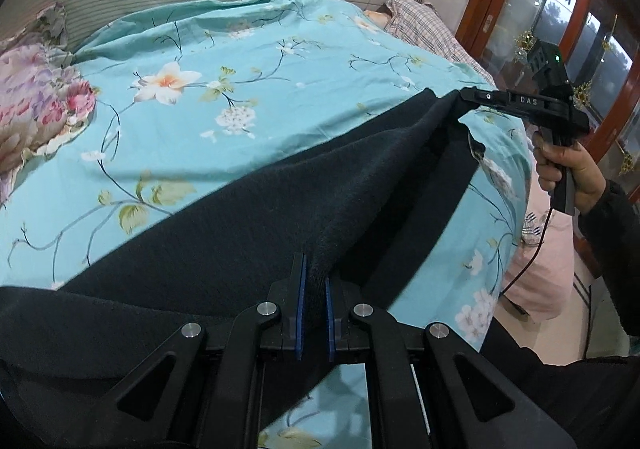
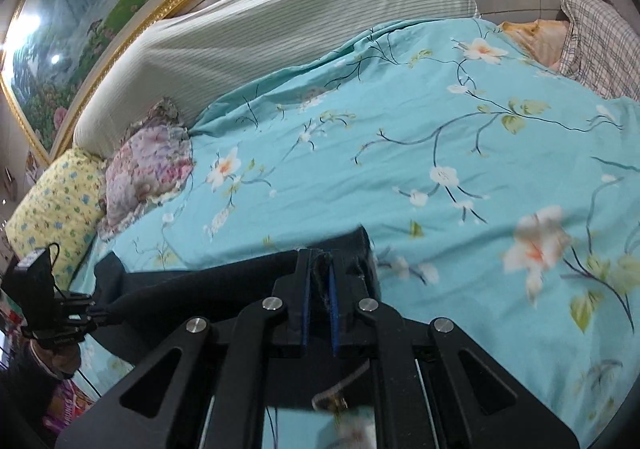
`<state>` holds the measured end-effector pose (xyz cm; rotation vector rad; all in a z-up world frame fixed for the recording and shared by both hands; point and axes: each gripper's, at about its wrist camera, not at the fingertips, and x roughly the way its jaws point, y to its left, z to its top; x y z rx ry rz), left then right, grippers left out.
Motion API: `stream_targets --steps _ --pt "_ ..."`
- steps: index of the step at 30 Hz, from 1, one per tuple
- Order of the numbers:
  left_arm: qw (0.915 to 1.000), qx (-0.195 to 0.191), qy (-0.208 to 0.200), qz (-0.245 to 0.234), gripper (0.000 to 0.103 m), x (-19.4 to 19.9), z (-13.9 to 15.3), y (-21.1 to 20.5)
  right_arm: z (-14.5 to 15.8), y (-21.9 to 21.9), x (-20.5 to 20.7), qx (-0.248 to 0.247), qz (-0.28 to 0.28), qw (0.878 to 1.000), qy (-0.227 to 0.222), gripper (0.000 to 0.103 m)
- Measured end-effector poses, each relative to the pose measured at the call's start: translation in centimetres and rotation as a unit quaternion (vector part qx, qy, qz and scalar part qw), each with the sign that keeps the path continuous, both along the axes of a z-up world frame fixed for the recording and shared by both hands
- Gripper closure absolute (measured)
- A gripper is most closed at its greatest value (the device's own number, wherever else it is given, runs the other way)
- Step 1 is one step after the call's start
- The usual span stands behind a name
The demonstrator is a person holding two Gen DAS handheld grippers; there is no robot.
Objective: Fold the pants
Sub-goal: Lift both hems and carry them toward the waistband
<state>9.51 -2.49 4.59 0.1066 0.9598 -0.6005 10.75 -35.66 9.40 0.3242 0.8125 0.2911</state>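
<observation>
The dark pants (image 1: 248,217) hang stretched between my two grippers above a turquoise floral bedspread (image 1: 240,61). My left gripper (image 1: 315,269) is shut on one end of the fabric. My right gripper (image 1: 460,95) shows at the right of the left wrist view, shut on the other end, held by a hand. In the right wrist view, my right gripper (image 2: 320,261) clamps the pants (image 2: 192,289) between its blue pads, and my left gripper (image 2: 96,313) shows at lower left holding the far end.
A striped green headboard cushion (image 2: 280,25) runs along the back. A floral pillow (image 2: 152,165) and a yellow pillow (image 2: 56,205) lie at the left. A plaid cloth (image 2: 600,41) lies at the far right. A wooden glass door (image 1: 560,9) stands beside the bed.
</observation>
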Motion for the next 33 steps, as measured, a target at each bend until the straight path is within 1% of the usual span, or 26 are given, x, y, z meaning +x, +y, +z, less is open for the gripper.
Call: stream_targets --steps 5,9,16,18,20,21,23,24,25,28,29,31,33 --pt "1.0 0.002 -0.001 -0.006 0.097 -1.1 -1.0 -0.2 -1.6 -0.4 -1.6 -0.009 -0.005 1.0 0.011 0.094" --pt "0.9999 0.007 0.007 -0.007 0.096 -1.4 -2.0 -0.5 -2.8 -0.7 -2.2 -0.015 -0.012 1.0 0.023 0.094" --pt "0.9999 0.006 0.014 -0.004 0.095 -2.1 -3.6 -0.6 -2.8 -0.5 -3.2 -0.037 -0.014 0.999 0.022 0.094" --pt "0.9997 0.008 0.021 -0.005 0.091 -2.2 -4.0 -0.7 -3.0 -0.6 -3.4 -0.04 -0.015 0.999 0.027 0.094" --pt "0.9994 0.003 0.034 -0.009 0.081 -2.3 -4.4 -0.8 -3.1 -0.4 -3.6 -0.041 -0.015 0.998 0.033 0.094" --pt "0.9992 -0.001 0.037 -0.011 0.079 -2.6 -4.6 -0.8 -3.0 -0.5 -3.7 -0.039 -0.018 0.998 0.036 0.09" --pt "0.9993 -0.003 0.037 -0.01 0.066 -3.3 -4.7 -0.7 -2.7 -0.5 -4.1 -0.05 -0.027 0.998 0.04 0.075" --pt "0.9993 -0.005 0.036 -0.007 0.065 -3.6 -4.7 -0.6 -2.4 -0.4 -4.4 -0.063 -0.037 0.997 0.038 0.061" --pt "0.9993 -0.01 0.036 -0.002 0.063 -3.9 -4.6 -0.5 -2.1 -0.4 -4.8 -0.069 -0.043 0.996 0.033 0.054" --pt "0.9985 -0.025 0.043 0.024 0.062 -4.5 -4.1 0.7 -0.6 -0.4 -5.8 -0.047 -0.047 0.998 0.007 0.054" --pt "0.998 -0.028 0.042 0.038 0.06 -4.6 -3.9 1.2 -0.1 -0.1 -6.1 -0.038 -0.045 0.998 -0.002 0.054" --pt "0.9964 -0.027 0.037 0.072 0.054 -4.7 -3.2 2.3 0.6 0.8 -6.3 -0.024 -0.034 0.999 -0.014 0.054" --pt "0.9927 -0.038 0.034 0.109 0.053 -4.7 -2.4 3.8 0.9 2.3 -6.3 -0.012 -0.013 1.0 -0.021 0.054"
